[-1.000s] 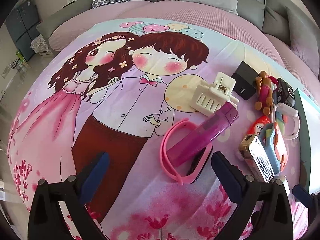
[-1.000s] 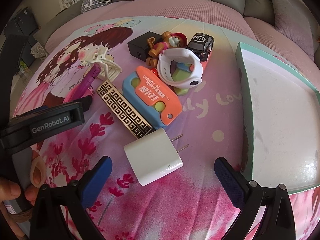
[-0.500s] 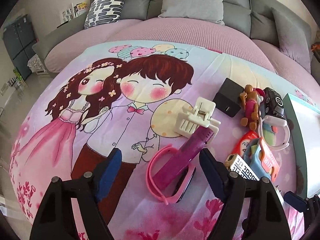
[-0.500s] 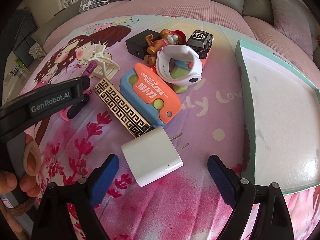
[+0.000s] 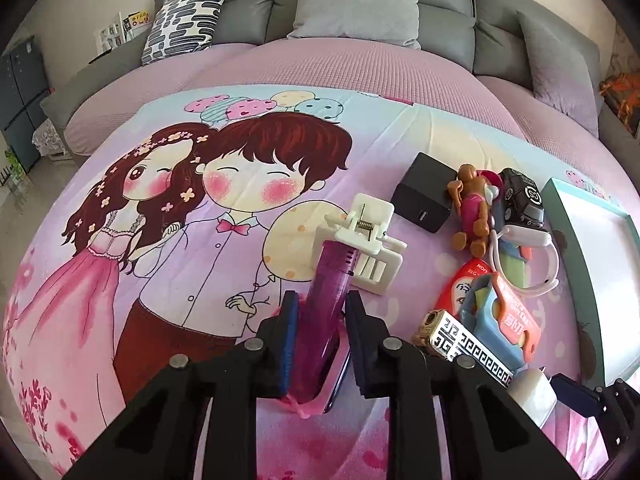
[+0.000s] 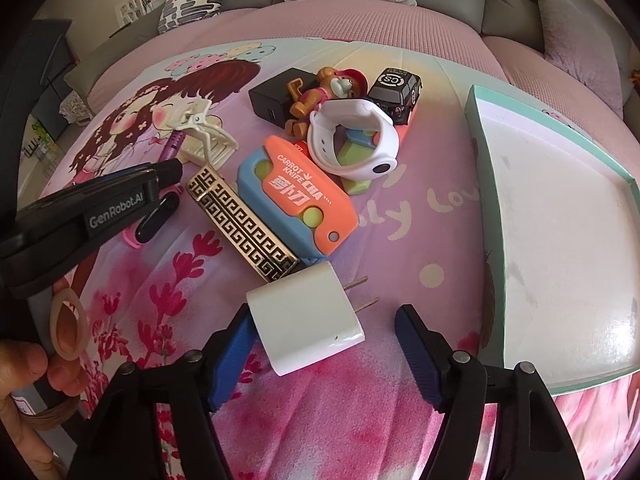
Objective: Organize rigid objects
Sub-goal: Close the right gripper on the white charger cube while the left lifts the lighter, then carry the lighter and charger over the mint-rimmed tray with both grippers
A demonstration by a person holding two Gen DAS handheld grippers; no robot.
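My left gripper (image 5: 318, 312) is shut on a purple translucent lighter (image 5: 330, 288), which lies over a pink wristband (image 5: 304, 404) on the cartoon bedspread. A cream hair claw clip (image 5: 362, 244) sits just past the lighter's tip. My right gripper (image 6: 324, 340) is open, its fingers either side of a white plug charger (image 6: 304, 320). Its left finger touches the charger; the right one is apart. The left gripper also shows in the right wrist view (image 6: 160, 178), at the left.
A pile lies between the grippers: gold patterned lighter (image 6: 240, 220), orange-blue carrot knife (image 6: 300, 196), white smartwatch (image 6: 352, 140), bear figure (image 6: 324, 92), black toy car (image 6: 396, 84), black charger (image 6: 276, 100). A teal-rimmed white tray (image 6: 560, 216) lies at right. Grey sofa cushions (image 5: 356, 4) stand behind.
My left gripper has moved forward and closed on the purple lighter. My right gripper has narrowed around the white charger and come closer to it.
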